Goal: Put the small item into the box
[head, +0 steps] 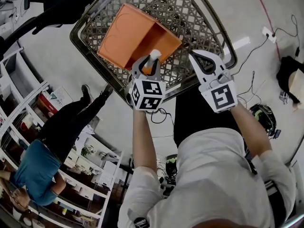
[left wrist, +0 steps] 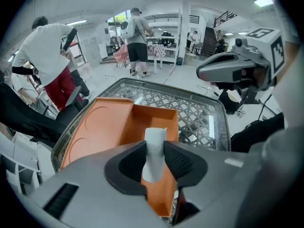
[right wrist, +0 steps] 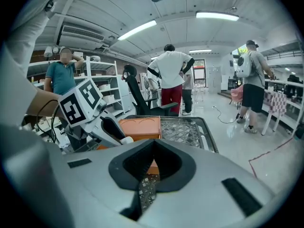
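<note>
An orange box lies open inside a metal mesh basket. My left gripper hangs over the box's near edge, shut on a small white item. In the left gripper view the white item stands upright between the dark pads, just above the orange box. My right gripper is to the right over the basket, shut with nothing in it. In the right gripper view its jaws meet at the tips, and the left gripper with the white item shows beside the orange box.
The basket's mesh has a raised rim all round. White shelves and a person in a teal shirt are at the left. Cables lie on the floor at the right. People stand beyond the basket.
</note>
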{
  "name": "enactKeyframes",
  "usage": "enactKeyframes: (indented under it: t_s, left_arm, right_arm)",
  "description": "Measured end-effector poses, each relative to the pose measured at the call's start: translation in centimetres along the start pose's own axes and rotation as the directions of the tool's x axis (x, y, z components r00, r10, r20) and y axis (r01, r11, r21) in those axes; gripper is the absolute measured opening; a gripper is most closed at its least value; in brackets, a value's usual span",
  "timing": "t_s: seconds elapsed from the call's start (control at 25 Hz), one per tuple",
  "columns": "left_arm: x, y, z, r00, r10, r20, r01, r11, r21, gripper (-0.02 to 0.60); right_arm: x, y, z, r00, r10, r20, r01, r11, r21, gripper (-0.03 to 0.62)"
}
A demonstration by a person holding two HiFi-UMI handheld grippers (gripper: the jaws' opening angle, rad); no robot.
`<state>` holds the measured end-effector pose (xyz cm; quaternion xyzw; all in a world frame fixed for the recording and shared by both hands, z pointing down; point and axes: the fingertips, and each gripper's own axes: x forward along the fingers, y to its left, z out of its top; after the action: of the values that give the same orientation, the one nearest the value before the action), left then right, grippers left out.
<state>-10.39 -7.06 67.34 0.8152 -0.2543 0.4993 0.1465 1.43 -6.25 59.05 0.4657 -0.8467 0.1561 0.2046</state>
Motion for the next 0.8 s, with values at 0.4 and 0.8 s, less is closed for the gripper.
enactKeyframes:
  t_s: [0.4,0.8]
  left_arm:
    - [2.8,-0.7,-1.0,0.998,-0.04,-0.045,0.04,0.999,-0.007,0.121]
    - [4.3,-0.1,-1.4,0.995,-0.062,-0.074,0.061,0.998,-0.01,0.121]
  right_arm:
    - [0.9,0.2,-1.8,1.0,0.007,-0.018,-0.006,0.998,0.058,0.003]
    - [2.3,0.1,-2.6,0.998,0.022,-0.053,-0.018,0.997,0.078,0.003]
